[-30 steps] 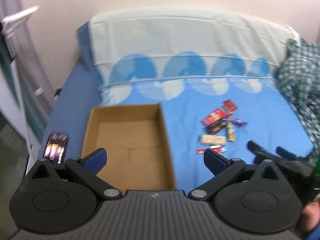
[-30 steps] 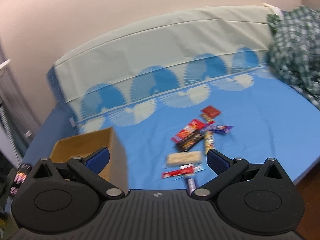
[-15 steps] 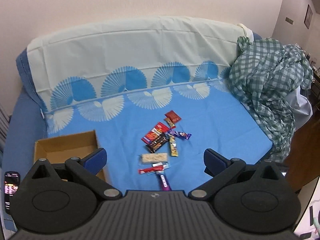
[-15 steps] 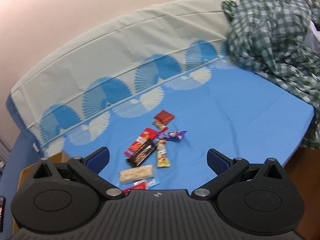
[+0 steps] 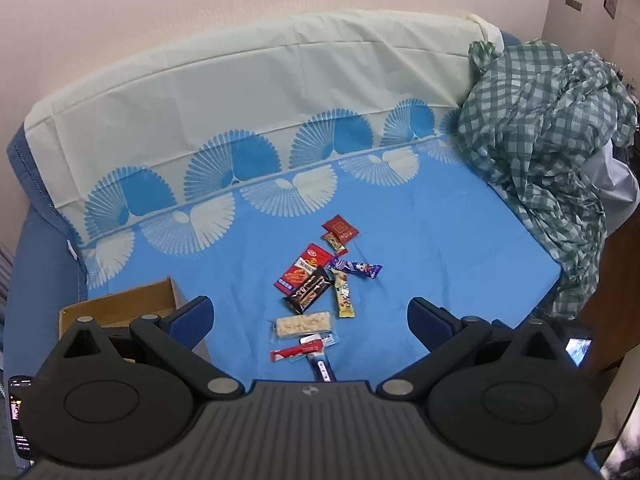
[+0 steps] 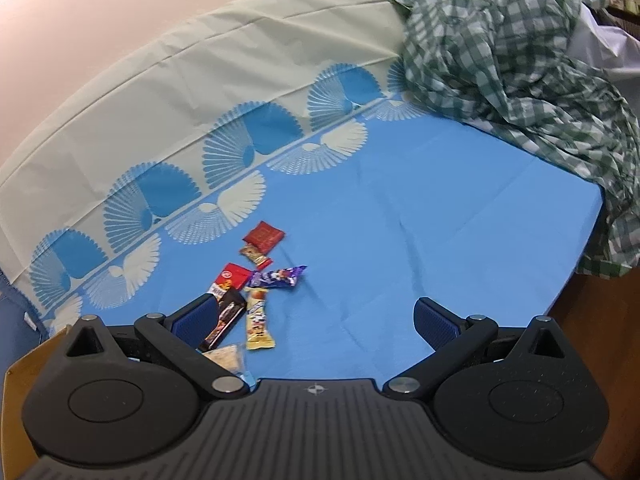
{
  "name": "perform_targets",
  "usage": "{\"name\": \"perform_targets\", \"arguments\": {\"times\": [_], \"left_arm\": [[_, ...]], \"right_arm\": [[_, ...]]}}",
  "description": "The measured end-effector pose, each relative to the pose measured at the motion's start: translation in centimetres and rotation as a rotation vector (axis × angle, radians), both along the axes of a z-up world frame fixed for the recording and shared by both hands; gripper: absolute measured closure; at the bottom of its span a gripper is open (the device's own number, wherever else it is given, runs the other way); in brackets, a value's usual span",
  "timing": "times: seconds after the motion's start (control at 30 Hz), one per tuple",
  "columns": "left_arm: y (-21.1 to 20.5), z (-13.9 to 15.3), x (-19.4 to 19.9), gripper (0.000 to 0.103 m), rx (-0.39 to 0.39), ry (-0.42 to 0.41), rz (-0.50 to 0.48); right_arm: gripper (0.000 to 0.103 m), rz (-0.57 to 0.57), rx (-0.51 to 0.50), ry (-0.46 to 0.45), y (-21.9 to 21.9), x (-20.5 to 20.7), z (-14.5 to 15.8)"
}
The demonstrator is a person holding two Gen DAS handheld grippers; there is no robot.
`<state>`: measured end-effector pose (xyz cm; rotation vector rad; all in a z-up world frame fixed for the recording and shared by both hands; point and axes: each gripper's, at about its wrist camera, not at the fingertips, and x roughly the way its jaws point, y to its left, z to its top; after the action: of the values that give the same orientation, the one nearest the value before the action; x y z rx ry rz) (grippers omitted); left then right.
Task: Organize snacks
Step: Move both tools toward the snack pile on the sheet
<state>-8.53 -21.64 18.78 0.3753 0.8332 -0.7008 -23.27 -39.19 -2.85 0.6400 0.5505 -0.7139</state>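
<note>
On blue sheet [image 5: 420,248], yellow bar [image 5: 344,299] lengthwise away from both wide, empty claws: left claw [image 5: 310,316], right claw [image 6: 316,318].

No print on any of the snack wrappers [image 5: 316,292] is resolving into readable words or numbers; the red packet [image 5: 339,229], the black bar [image 5: 308,290] and the purple wrapper [image 5: 354,268], all lying ahead of the tongs, are showing only blurred graphics. The phone screen [image 5: 18,414] at the far left of the left tongs is glowing with lines of text too small to read.
</note>
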Motion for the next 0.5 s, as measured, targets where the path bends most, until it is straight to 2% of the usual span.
{"name": "perform_targets", "arguments": {"times": [0.07, 0.13, 0.23, 0.33, 0.5], "left_arm": [[-0.3, 0.8, 0.2, 0.0, -0.036, -0.021, 0.004], [-0.7, 0.6, 0.4, 0.0, -0.071, -0.008, 0.001], [-2.3, -0.5, 0.3, 0.0, -0.023, 0.025, -0.038], [-3.4, -1.1, 0.0, 0.0, 0.011, -0.03, -0.068], [-3.4, -2.8, 1.1, 0.0, -0.016, -0.051, -0.026]], "right_arm": [[0.0, -0.004, -0.004, 0.003, -0.5, -0.2, -0.3], [0.0, -0.006, -0.008, 0.014, -0.9, -0.2, -0.6], [0.0, -0.018, 0.006, 0.019, -1.6, -0.2, -1.2], [0.0, -0.022, 0.016, 0.022, -2.1, -0.2, -1.8], [0.0, -0.04, 0.027, 0.04, -3.2, -0.2, -2.9]]}}
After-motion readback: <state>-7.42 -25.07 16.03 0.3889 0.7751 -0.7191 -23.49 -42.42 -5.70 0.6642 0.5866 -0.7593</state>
